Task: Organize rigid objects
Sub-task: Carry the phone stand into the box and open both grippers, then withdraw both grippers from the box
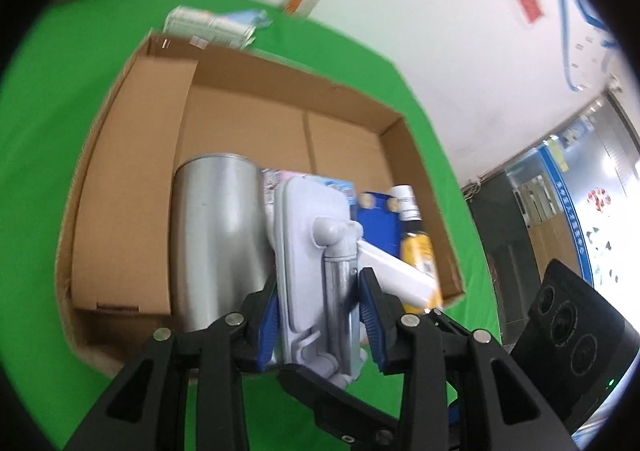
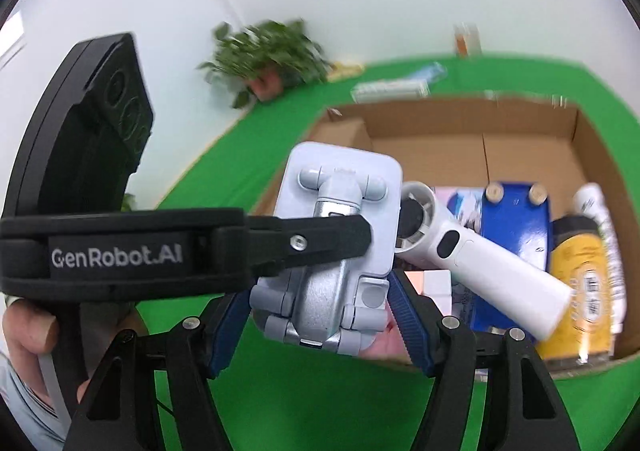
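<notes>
A pale grey folding phone stand (image 1: 316, 271) with a silver hinge arm is held above the near edge of an open cardboard box (image 1: 132, 155). My left gripper (image 1: 320, 307) is shut on the phone stand's sides. In the right wrist view the stand (image 2: 336, 251) sits between my right gripper's (image 2: 320, 311) fingers, which appear slightly apart from it; the left gripper's finger (image 2: 320, 239) crosses its front. Inside the box lie a steel cup (image 1: 216, 239), a white handheld fan (image 2: 472, 251), a blue box (image 2: 516, 219), a yellow bottle (image 2: 580, 283) and a white tube (image 2: 604, 227).
The box rests on a green tablecloth (image 1: 48, 99). Behind it lie a packet of papers (image 1: 208, 25) and a small orange-labelled item (image 1: 300, 1) by the white wall. A potted plant (image 2: 264, 59) stands at the table's far corner. A hand (image 2: 28, 327) holds the left gripper.
</notes>
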The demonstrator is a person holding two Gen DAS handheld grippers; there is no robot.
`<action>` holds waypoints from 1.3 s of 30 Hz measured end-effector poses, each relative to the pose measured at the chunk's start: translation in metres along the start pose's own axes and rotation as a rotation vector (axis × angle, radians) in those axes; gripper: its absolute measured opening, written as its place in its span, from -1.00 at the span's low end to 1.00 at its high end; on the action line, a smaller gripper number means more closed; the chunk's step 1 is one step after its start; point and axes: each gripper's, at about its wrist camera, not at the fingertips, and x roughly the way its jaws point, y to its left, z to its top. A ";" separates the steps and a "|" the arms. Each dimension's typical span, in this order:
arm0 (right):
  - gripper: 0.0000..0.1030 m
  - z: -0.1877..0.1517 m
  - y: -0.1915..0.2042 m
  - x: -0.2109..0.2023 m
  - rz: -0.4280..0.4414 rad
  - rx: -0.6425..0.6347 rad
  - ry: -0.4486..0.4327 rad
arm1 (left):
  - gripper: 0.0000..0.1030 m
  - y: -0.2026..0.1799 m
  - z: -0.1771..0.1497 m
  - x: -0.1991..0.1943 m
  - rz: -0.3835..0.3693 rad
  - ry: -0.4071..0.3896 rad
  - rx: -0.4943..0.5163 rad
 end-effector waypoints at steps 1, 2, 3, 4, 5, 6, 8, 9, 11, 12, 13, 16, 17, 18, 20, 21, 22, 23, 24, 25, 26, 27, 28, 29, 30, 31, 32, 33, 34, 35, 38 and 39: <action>0.29 0.004 -0.004 0.003 -0.011 0.001 0.008 | -0.24 0.009 0.001 0.001 0.030 0.003 -0.021; 0.30 0.006 -0.007 0.006 -0.031 -0.007 0.004 | -0.17 0.014 0.003 -0.001 0.064 -0.009 -0.036; 0.39 0.009 -0.004 0.004 -0.056 -0.028 -0.017 | -0.17 0.016 0.001 -0.008 0.116 -0.047 -0.032; 0.50 0.009 -0.004 -0.001 -0.072 -0.048 -0.034 | -0.16 0.016 -0.001 -0.014 0.145 -0.077 -0.019; 0.79 0.004 0.001 -0.005 -0.086 -0.069 -0.054 | -0.04 0.015 -0.005 -0.025 0.199 -0.124 -0.007; 0.98 -0.001 0.008 -0.012 -0.121 -0.094 -0.086 | 0.04 0.012 -0.011 -0.036 0.258 -0.169 -0.004; 0.99 -0.010 0.011 -0.025 -0.214 -0.121 -0.127 | 0.32 0.004 -0.028 -0.057 0.356 -0.269 0.026; 0.99 -0.016 0.017 -0.032 -0.277 -0.141 -0.142 | 0.39 -0.004 -0.040 -0.066 0.425 -0.329 0.068; 0.99 -0.036 0.015 -0.045 -0.371 -0.165 -0.156 | 0.57 -0.021 -0.067 -0.077 0.576 -0.447 0.167; 0.99 -0.045 0.014 -0.051 -0.428 -0.171 -0.163 | 0.58 -0.032 -0.087 -0.078 0.653 -0.517 0.226; 0.99 -0.051 0.009 -0.054 -0.462 -0.166 -0.161 | 0.59 -0.039 -0.093 -0.076 0.679 -0.544 0.260; 0.99 -0.071 -0.003 -0.072 -0.525 -0.126 -0.140 | 0.61 -0.055 -0.121 -0.059 0.659 -0.498 0.343; 0.99 -0.077 -0.008 -0.078 -0.538 -0.119 -0.134 | 0.61 -0.055 -0.124 -0.055 0.638 -0.474 0.333; 0.99 -0.083 -0.012 -0.083 -0.547 -0.118 -0.135 | 0.61 -0.055 -0.128 -0.050 0.620 -0.458 0.312; 0.99 -0.093 -0.017 -0.097 -0.556 -0.126 -0.140 | 0.61 -0.053 -0.132 -0.044 0.601 -0.448 0.277; 0.99 -0.097 -0.018 -0.103 -0.554 -0.128 -0.139 | 0.61 -0.054 -0.134 -0.043 0.596 -0.448 0.276; 0.99 -0.099 -0.018 -0.109 -0.554 -0.128 -0.142 | 0.61 -0.055 -0.135 -0.042 0.596 -0.454 0.280; 0.99 -0.102 -0.019 -0.113 -0.558 -0.129 -0.146 | 0.61 -0.057 -0.135 -0.041 0.596 -0.458 0.282; 0.99 -0.103 -0.019 -0.115 -0.561 -0.129 -0.147 | 0.61 -0.058 -0.135 -0.042 0.595 -0.462 0.283; 0.99 -0.105 -0.019 -0.118 -0.560 -0.129 -0.148 | 0.61 -0.059 -0.133 -0.040 0.587 -0.463 0.278; 0.99 -0.104 -0.019 -0.119 -0.562 -0.128 -0.149 | 0.61 -0.061 -0.132 -0.037 0.579 -0.463 0.272; 0.99 -0.105 -0.019 -0.121 -0.563 -0.127 -0.152 | 0.61 -0.061 -0.132 -0.038 0.571 -0.463 0.262; 0.99 -0.106 -0.019 -0.122 -0.565 -0.127 -0.153 | 0.61 -0.062 -0.139 -0.039 0.567 -0.463 0.245; 0.99 -0.106 -0.019 -0.122 -0.563 -0.126 -0.153 | 0.61 -0.061 -0.139 -0.038 0.571 -0.461 0.237; 0.99 -0.106 -0.020 -0.125 -0.560 -0.124 -0.153 | 0.61 -0.060 -0.140 -0.038 0.571 -0.459 0.229; 0.99 -0.106 -0.020 -0.126 -0.559 -0.123 -0.154 | 0.61 -0.061 -0.140 -0.038 0.566 -0.456 0.225; 0.99 -0.106 -0.020 -0.127 -0.559 -0.124 -0.154 | 0.61 -0.061 -0.140 -0.038 0.560 -0.454 0.222; 0.99 -0.107 -0.019 -0.127 -0.559 -0.125 -0.154 | 0.61 -0.061 -0.141 -0.039 0.553 -0.454 0.219; 0.99 -0.107 -0.019 -0.128 -0.558 -0.125 -0.153 | 0.61 -0.062 -0.141 -0.039 0.550 -0.455 0.222; 0.99 -0.107 -0.019 -0.128 -0.557 -0.124 -0.152 | 0.61 -0.062 -0.142 -0.039 0.552 -0.457 0.225; 0.99 -0.109 -0.017 -0.129 -0.553 -0.124 -0.149 | 0.61 -0.064 -0.142 -0.039 0.551 -0.455 0.231; 0.99 -0.109 -0.017 -0.129 -0.554 -0.124 -0.149 | 0.61 -0.064 -0.142 -0.038 0.551 -0.454 0.231</action>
